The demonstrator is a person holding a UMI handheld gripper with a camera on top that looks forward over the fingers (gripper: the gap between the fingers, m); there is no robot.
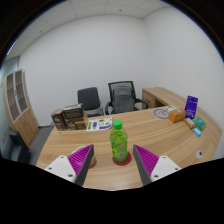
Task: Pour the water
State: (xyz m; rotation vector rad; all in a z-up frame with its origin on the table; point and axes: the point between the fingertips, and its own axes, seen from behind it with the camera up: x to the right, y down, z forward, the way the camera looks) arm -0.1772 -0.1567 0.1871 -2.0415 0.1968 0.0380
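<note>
A green bottle (119,142) with a green cap and a pale label stands upright on a red coaster (120,159) on the wooden table (150,130). My gripper (113,160) is open, its magenta pads (79,158) spread wide at either side. The bottle stands just ahead of the fingertips, in line with the gap, with clear room on both sides. Nothing is held. I see no cup or glass.
At the table's far left sit dark boxes (68,116) and papers (98,125). A purple carton (191,106), a brown box (177,116) and a green item (198,126) lie at the right. Two office chairs (105,98) stand behind the table; a shelf (18,100) stands left.
</note>
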